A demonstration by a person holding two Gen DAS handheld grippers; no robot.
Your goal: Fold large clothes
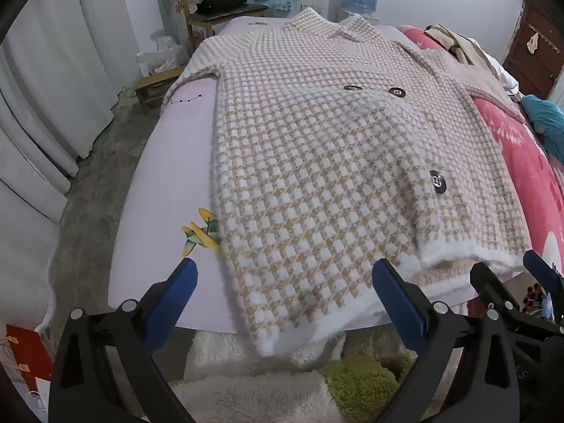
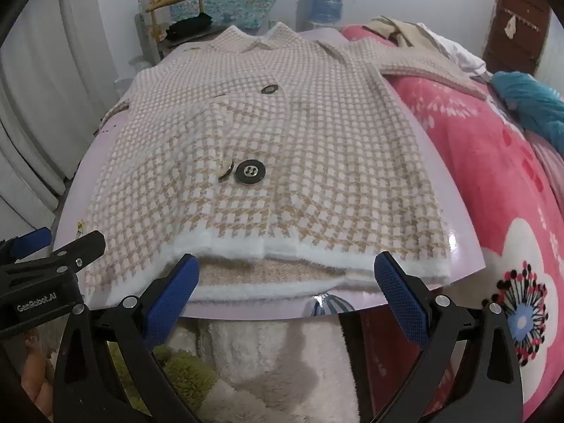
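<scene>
Hovering wide open and empty over the near hem, the left tongs (image 1: 283, 289) and right tongs (image 2: 287, 283) face a houndstooth coat (image 1: 317, 162) spread on a lilac board (image 1: 169, 183); its overhanging corner could drag the fluffy knit floorward if pinched unevenly.
</scene>
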